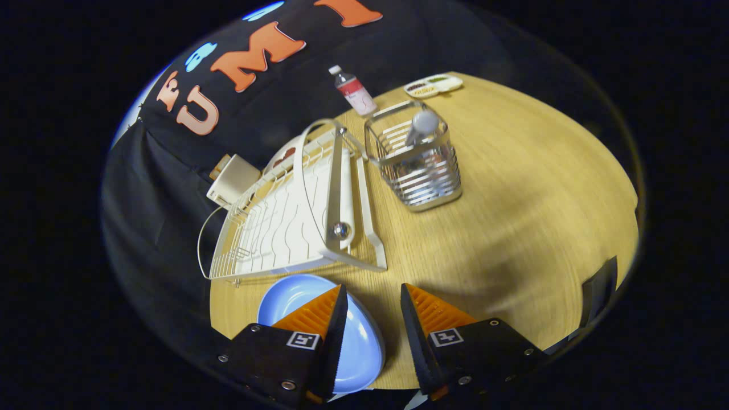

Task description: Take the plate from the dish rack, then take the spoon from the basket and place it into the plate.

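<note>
- The desk [512,216] is a light wood top, and everything sits on it.
- The rack [290,216] is the big white wire thing on the desk. It has no plate in it, just bare wires and a curved handle bar arching over it.
- The plate [296,296] is pale blue and lies flat on the desk, just off the rack's near corner. One gripper finger hangs over it and covers part of it.
- The gripper [373,299] is wide open with nothing held. One finger is above the plate, the other above bare desk, both on the near side of the rack.
- The basket [421,165] is a shiny wire caddy, right beside the rack's far end and apart from the plate.
- The spoon [421,125] stands in the basket with its rounded end poking up over the rim.
- A cream box [233,179] sits at the rack's back edge.
- A bottle [354,91] with a white cap stands beyond the rack.
- A small tray [434,85] lies past the basket, further from the rack.
</note>
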The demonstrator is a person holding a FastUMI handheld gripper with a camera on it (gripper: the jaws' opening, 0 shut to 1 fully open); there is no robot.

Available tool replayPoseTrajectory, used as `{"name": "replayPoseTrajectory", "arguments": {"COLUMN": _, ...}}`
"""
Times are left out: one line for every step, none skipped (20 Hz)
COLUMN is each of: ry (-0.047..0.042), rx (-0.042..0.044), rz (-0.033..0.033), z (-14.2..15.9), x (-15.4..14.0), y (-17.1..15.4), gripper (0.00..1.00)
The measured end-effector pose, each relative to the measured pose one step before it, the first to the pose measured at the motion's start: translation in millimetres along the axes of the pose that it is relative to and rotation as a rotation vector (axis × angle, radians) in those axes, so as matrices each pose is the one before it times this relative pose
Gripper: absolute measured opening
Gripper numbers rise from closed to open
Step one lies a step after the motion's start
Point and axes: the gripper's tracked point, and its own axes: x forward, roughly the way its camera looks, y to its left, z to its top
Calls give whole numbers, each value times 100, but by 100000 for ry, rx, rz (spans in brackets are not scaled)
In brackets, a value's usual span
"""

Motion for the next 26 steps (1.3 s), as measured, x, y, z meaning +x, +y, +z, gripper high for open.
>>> {"name": "replayPoseTrajectory", "arguments": {"ry": -6492, "rx": -3691, "rz": -1074, "z": 1543, "x": -512, "y": -614, "gripper": 59}}
{"name": "replayPoseTrajectory", "arguments": {"ry": -5548, "rx": -4769, "rz": -2721, "z": 1255, "x": -474, "y": -1039, "gripper": 61}}
{"name": "replayPoseTrajectory", "arguments": {"ry": -4344, "rx": -4711, "rz": -2412, "z": 1024, "x": -292, "y": -912, "gripper": 67}}
{"name": "replayPoseTrajectory", "arguments": {"ry": -2635, "rx": -4062, "rz": -1047, "z": 518, "x": -126, "y": -418, "gripper": 69}}
{"name": "replayPoseTrajectory", "arguments": {"ry": -3119, "rx": -3278, "rz": -159, "z": 722, "x": -176, "y": -196, "gripper": 71}}
{"name": "replayPoseTrajectory", "arguments": {"ry": -4209, "rx": -3591, "rz": -572, "z": 1042, "x": -123, "y": -293, "gripper": 72}}
{"name": "replayPoseTrajectory", "arguments": {"ry": -5196, "rx": -3458, "rz": -471, "z": 1253, "x": -30, "y": -199, "gripper": 73}}
{"name": "replayPoseTrajectory", "arguments": {"ry": -3463, "rx": -3086, "rz": -1097, "z": 784, "x": 130, "y": -187, "gripper": 72}}
{"name": "replayPoseTrajectory", "arguments": {"ry": -759, "rx": -2622, "rz": -355, "z": 105, "x": 99, "y": -51, "gripper": 72}}
{"name": "replayPoseTrajectory", "arguments": {"ry": -1900, "rx": -1766, "rz": 54, "z": 359, "x": 246, "y": 89, "gripper": 72}}
{"name": "replayPoseTrajectory", "arguments": {"ry": -2626, "rx": -1617, "rz": -349, "z": 535, "x": 319, "y": -118, "gripper": 72}}
{"name": "replayPoseTrajectory", "arguments": {"ry": -3096, "rx": -1063, "rz": 69, "z": 599, "x": 379, "y": -85, "gripper": 72}}
{"name": "replayPoseTrajectory", "arguments": {"ry": -2594, "rx": -661, "rz": 710, "z": 448, "x": 416, "y": 69, "gripper": 72}}
{"name": "replayPoseTrajectory", "arguments": {"ry": -1689, "rx": -544, "rz": 799, "z": 48, "x": 414, "y": -109, "gripper": 72}}
{"name": "replayPoseTrajectory", "arguments": {"ry": -782, "rx": -602, "rz": 372, "z": 4, "x": 534, "y": -214, "gripper": 70}}
{"name": "replayPoseTrajectory", "arguments": {"ry": -735, "rx": -225, "rz": 1270, "z": 6, "x": 779, "y": -81, "gripper": 69}}
{"name": "replayPoseTrajectory", "arguments": {"ry": 324, "rx": -480, "rz": 1358, "z": -355, "x": 648, "y": 169, "gripper": 62}}
{"name": "replayPoseTrajectory", "arguments": {"ry": 1354, "rx": -832, "rz": 1429, "z": -514, "x": 500, "y": 127, "gripper": 57}}
{"name": "replayPoseTrajectory", "arguments": {"ry": 679, "rx": -604, "rz": 884, "z": -247, "x": 458, "y": -11, "gripper": 49}}
{"name": "replayPoseTrajectory", "arguments": {"ry": -501, "rx": -440, "rz": 609, "z": 254, "x": 413, "y": -40, "gripper": 44}}
{"name": "replayPoseTrajectory", "arguments": {"ry": -711, "rx": 317, "rz": 532, "z": 296, "x": 328, "y": -16, "gripper": 36}}
{"name": "replayPoseTrajectory", "arguments": {"ry": 68, "rx": 755, "rz": 280, "z": 49, "x": 320, "y": 17, "gripper": 32}}
{"name": "replayPoseTrajectory", "arguments": {"ry": 878, "rx": 564, "rz": -35, "z": 24, "x": 139, "y": -101, "gripper": 21}}
{"name": "replayPoseTrajectory", "arguments": {"ry": 1149, "rx": -12, "rz": -44, "z": -15, "x": -48, "y": -18, "gripper": 16}}
{"name": "replayPoseTrajectory", "arguments": {"ry": 1971, "rx": -134, "rz": -160, "z": -71, "x": -38, "y": -106, "gripper": 14}}
{"name": "replayPoseTrajectory", "arguments": {"ry": 1713, "rx": -285, "rz": -472, "z": -56, "x": -16, "y": -29, "gripper": 13}}
